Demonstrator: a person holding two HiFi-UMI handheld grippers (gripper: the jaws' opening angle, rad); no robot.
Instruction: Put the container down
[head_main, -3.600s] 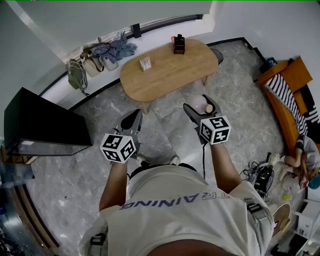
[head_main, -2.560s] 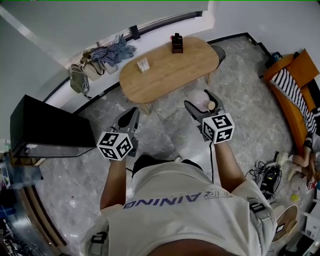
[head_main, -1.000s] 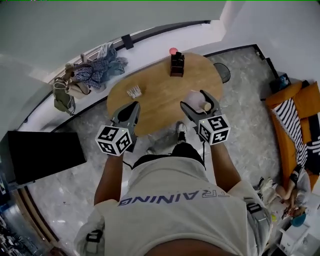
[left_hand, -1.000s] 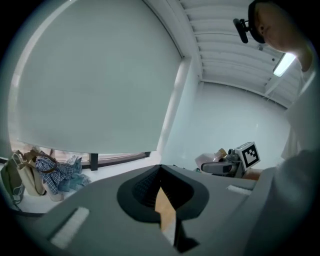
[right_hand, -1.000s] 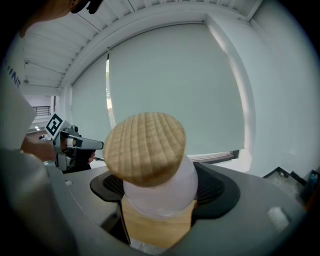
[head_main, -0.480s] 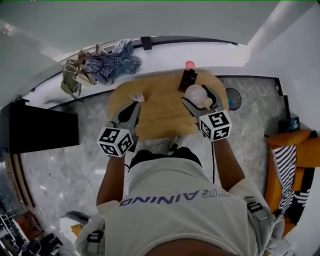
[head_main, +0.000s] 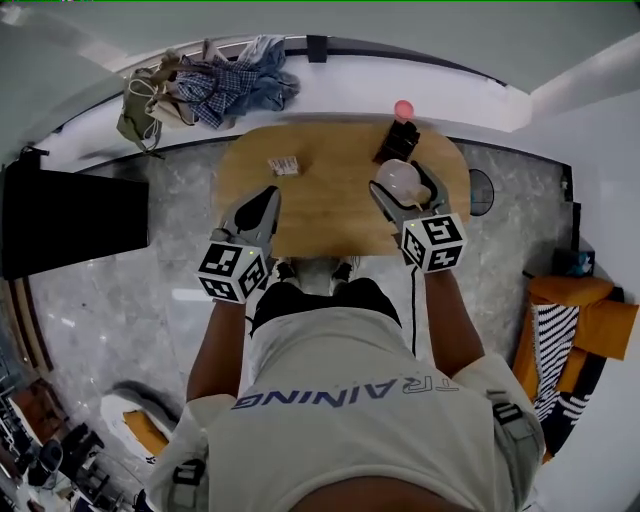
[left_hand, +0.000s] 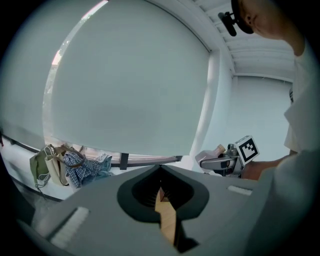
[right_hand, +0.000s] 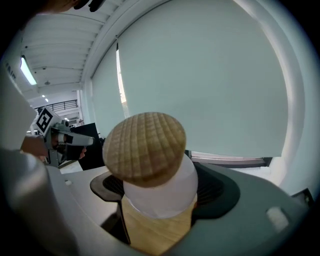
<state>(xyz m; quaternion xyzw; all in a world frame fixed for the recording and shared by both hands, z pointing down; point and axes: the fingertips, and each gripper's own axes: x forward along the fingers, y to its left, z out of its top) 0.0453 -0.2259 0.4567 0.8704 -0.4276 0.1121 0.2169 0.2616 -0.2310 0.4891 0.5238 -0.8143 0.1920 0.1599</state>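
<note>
A frosted white container (head_main: 396, 178) with a round wooden lid (right_hand: 144, 147) sits between the jaws of my right gripper (head_main: 405, 192), which is shut on it. It hangs above the right part of the oval wooden table (head_main: 330, 215). In the right gripper view the container (right_hand: 160, 192) fills the gap between the jaws, lid towards the camera, with the tabletop below. My left gripper (head_main: 262, 200) hovers over the table's left front part. Its jaws (left_hand: 161, 192) are together, with only a thin slit of tabletop showing and nothing held.
On the table stand a black box (head_main: 397, 140) at the far right and a small packet (head_main: 283, 165) at the far left. A pink ball (head_main: 403, 107) lies behind. Clothes and bags (head_main: 215, 75) rest on the ledge, a black cabinet (head_main: 70, 220) at left, an orange sofa (head_main: 575, 320) at right.
The person has walked up to the table. Both grippers have gone from above the floor to above the tabletop. The container stays in the right gripper; the left stays shut.
</note>
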